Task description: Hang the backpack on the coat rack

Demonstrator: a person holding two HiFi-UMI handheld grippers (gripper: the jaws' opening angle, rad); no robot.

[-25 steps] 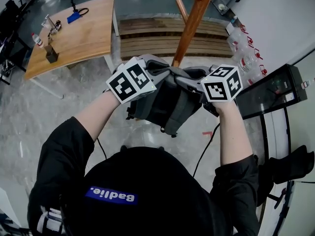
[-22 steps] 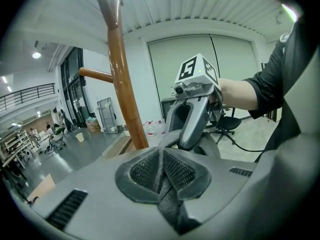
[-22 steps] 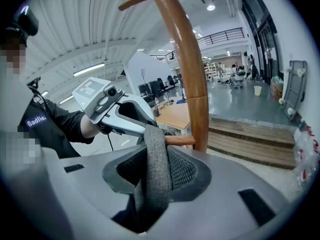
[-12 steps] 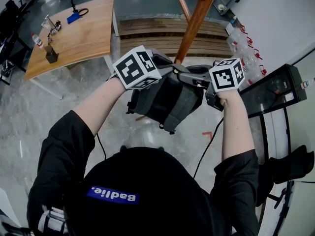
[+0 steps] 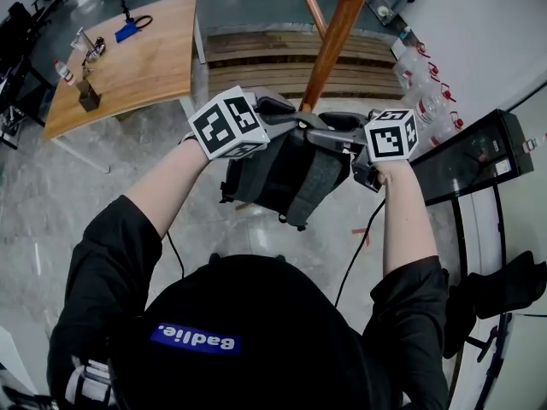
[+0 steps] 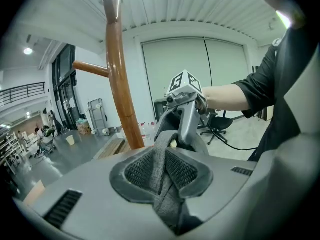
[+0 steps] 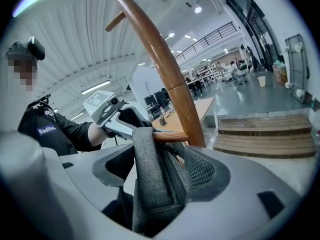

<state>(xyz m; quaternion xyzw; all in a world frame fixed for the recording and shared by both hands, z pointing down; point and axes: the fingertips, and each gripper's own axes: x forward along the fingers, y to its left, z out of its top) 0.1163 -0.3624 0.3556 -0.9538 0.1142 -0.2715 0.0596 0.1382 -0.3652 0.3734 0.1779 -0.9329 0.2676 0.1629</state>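
A grey backpack [image 5: 286,173] hangs between my two grippers, right in front of the wooden coat rack pole [image 5: 335,37]. My left gripper [image 5: 286,116] holds a grey strap [image 6: 162,154]; its pads still touch the strap on both sides while the jaws are opening. My right gripper [image 5: 329,133] faces it from the right. In the right gripper view a wide grey strap [image 7: 150,169] lies over a wooden peg [image 7: 170,136] of the rack. That gripper [image 7: 160,171] has jaws opening wide, with the strap loose between them.
A wooden table [image 5: 128,67] with bottles stands at the upper left. Slatted wooden steps [image 5: 256,62] lie behind the rack. A black cabinet [image 5: 470,156] and several water bottles [image 5: 427,92] stand on the right. A black cable [image 5: 355,259] runs across the floor.
Both grippers and the backpack have shifted a little up the picture, towards the pole. The right gripper has rolled, so its marker cube shows another face.
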